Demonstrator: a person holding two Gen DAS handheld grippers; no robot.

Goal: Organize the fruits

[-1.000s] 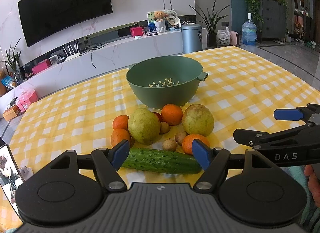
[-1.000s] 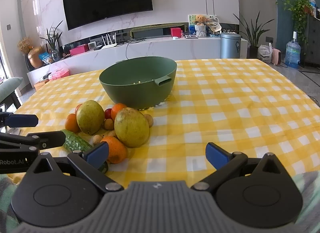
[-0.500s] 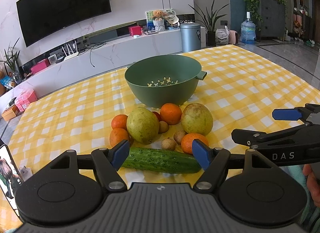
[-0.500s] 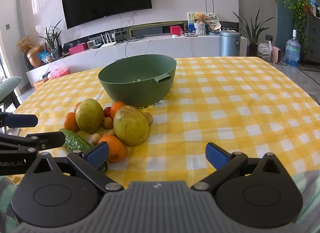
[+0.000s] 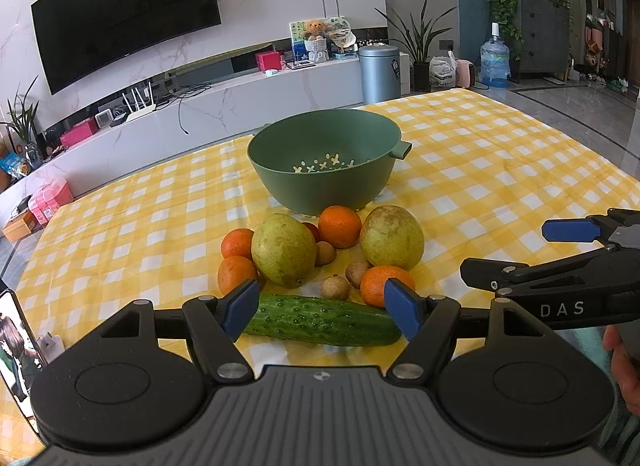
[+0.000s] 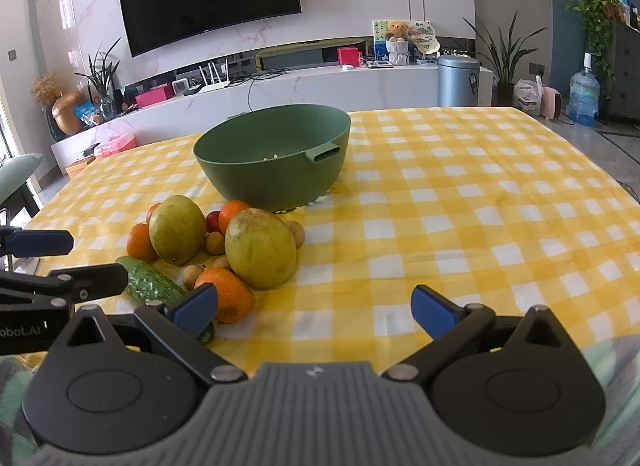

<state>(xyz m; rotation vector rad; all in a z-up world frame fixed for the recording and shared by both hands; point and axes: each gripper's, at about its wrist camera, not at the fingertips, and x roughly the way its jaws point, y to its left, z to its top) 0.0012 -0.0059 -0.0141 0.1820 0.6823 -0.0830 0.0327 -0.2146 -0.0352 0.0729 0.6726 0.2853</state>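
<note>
A green colander bowl (image 5: 324, 161) stands on the yellow checked tablecloth (image 5: 500, 169); it also shows in the right wrist view (image 6: 272, 157). In front of it lie two green-yellow pears (image 5: 283, 249) (image 5: 391, 237), several oranges (image 5: 339, 225), small brown longans (image 5: 335, 286) and a cucumber (image 5: 322, 320). My left gripper (image 5: 322, 306) is open, just above the cucumber's near side, holding nothing. My right gripper (image 6: 314, 308) is open and empty, to the right of the pile; the near orange (image 6: 226, 294) sits by its left fingertip.
The table's right edge drops off to a grey tile floor (image 5: 580, 101). A white TV bench (image 5: 240, 105) and a metal bin (image 5: 378, 73) stand beyond the far edge. A phone (image 5: 14, 346) stands at the left near corner.
Both grippers have barely moved; the views shifted very slightly. Both stay open and the fruit lies as before.
</note>
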